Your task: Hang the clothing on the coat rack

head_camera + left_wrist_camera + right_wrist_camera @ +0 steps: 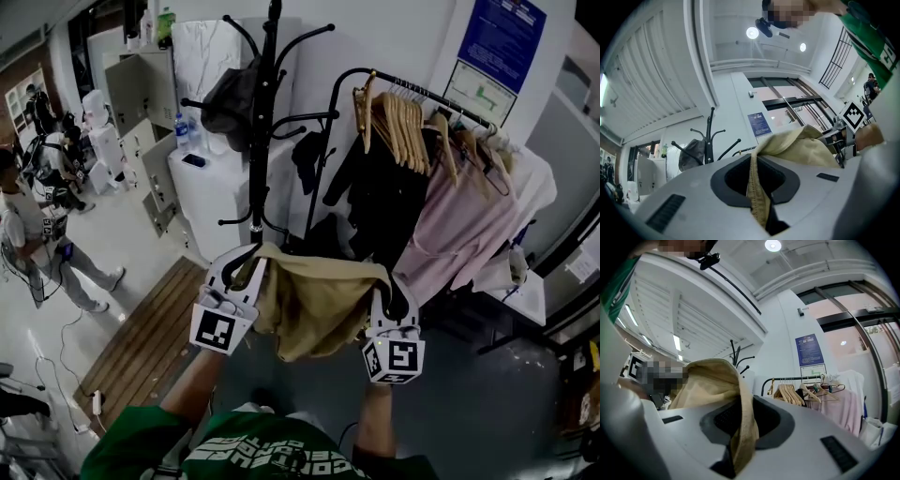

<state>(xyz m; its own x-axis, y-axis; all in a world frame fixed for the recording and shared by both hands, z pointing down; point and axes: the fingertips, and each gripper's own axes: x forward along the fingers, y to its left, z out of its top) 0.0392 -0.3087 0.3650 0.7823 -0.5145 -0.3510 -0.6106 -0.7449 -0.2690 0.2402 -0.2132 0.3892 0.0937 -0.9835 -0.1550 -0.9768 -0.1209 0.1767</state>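
Note:
A tan garment [314, 302] hangs stretched between my two grippers, in front of the black coat rack [269, 112]. My left gripper [246, 262] is shut on the garment's left edge, just below the rack's lower hooks. The right gripper [392, 292] is shut on its right edge. In the left gripper view the tan cloth [758, 197] runs down between the closed jaws, with the coat rack [710, 136] beyond. In the right gripper view a fold of the same cloth [743, 427] is pinched between the jaws. A dark garment [230, 101] hangs on one rack hook.
A clothes rail [412, 89] to the right carries wooden hangers [398, 127], black clothing and a pink garment [459, 230]. White cabinets [211, 192] stand behind the rack. A wooden platform [150, 342] lies at the left. People stand at the far left.

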